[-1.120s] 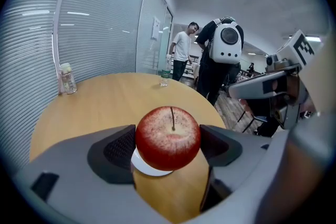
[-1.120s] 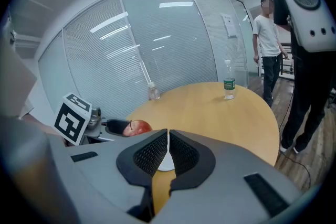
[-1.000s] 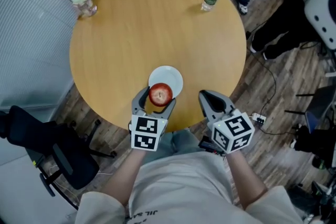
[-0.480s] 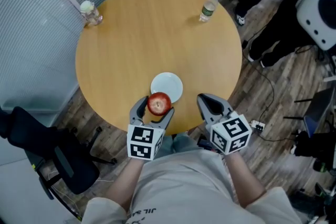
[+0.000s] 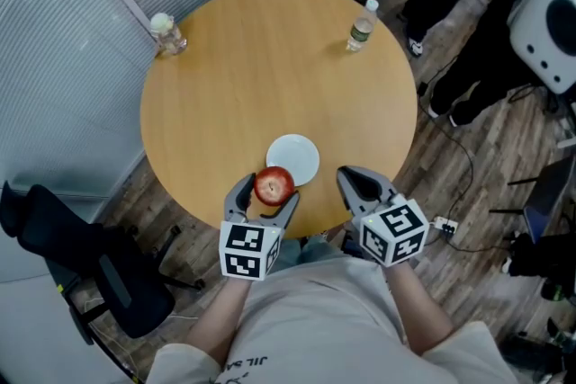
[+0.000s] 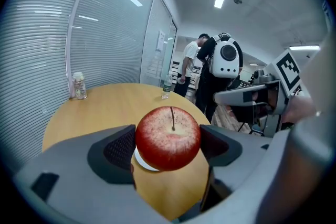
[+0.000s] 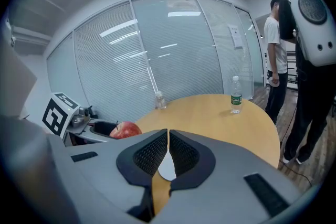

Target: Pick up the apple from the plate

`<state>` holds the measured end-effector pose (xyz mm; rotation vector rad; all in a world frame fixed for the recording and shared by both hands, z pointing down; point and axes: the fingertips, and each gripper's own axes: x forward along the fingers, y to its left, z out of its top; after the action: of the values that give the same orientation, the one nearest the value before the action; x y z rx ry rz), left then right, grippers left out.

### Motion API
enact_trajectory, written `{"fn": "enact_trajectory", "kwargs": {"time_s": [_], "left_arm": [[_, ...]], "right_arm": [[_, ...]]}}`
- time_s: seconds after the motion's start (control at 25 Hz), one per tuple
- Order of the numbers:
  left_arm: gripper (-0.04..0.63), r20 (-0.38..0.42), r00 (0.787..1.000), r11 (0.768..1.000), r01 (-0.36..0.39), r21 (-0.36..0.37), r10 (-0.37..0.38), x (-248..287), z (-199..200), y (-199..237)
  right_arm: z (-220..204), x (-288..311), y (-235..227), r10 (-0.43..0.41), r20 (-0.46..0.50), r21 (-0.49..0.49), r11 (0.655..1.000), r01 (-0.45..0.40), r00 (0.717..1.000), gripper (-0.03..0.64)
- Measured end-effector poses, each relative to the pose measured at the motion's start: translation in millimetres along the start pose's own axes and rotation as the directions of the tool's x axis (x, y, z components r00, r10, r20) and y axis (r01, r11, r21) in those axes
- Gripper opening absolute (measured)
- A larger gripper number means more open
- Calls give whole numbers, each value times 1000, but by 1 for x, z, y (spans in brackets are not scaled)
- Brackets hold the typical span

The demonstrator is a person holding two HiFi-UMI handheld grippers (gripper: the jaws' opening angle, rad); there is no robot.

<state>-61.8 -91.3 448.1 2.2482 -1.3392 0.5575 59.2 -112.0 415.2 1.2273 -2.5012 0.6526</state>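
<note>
Left gripper (image 5: 270, 186): jaws clamped on the red apple (image 5: 274, 185), one pad on either side, stem upward (confirmed in the left gripper view, apple (image 6: 168, 138) filling the gap). The apple sits at the near rim of the white plate (image 5: 297, 156) and appears raised off it. The plate lies near the front edge of the round wooden worktop (image 5: 252, 76).

Right gripper (image 5: 353, 179): jaws pressed together with nothing between them, held just off the worktop's near edge, beside the left gripper.

A water bottle (image 5: 361, 25) and a small glass jar (image 5: 166, 33) stand at the far rim, well apart.
</note>
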Motion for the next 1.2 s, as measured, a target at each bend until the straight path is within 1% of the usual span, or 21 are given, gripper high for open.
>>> {"fn": "enact_trajectory", "kwargs": {"time_s": [0.12, 0.48, 0.8, 1.2], "left_arm": [[382, 6, 1000, 1000, -6, 11, 6, -2, 2, 1], [382, 23, 1000, 1000, 12, 16, -13, -4, 7, -8], [382, 17, 1000, 999, 11, 34, -12, -5, 2, -11], [382, 22, 1000, 1000, 3, 27, -4, -9, 2, -10]], "right_arm": [[2, 3, 3, 8, 1, -2, 1000, -8, 1000, 34], [1, 4, 3, 15, 0, -51, 999, -15, 1000, 32], [-5, 4, 6, 29, -10, -46, 999, -29, 1000, 32], [-6, 2, 8, 36, -3, -42, 998, -36, 999, 32]]}}
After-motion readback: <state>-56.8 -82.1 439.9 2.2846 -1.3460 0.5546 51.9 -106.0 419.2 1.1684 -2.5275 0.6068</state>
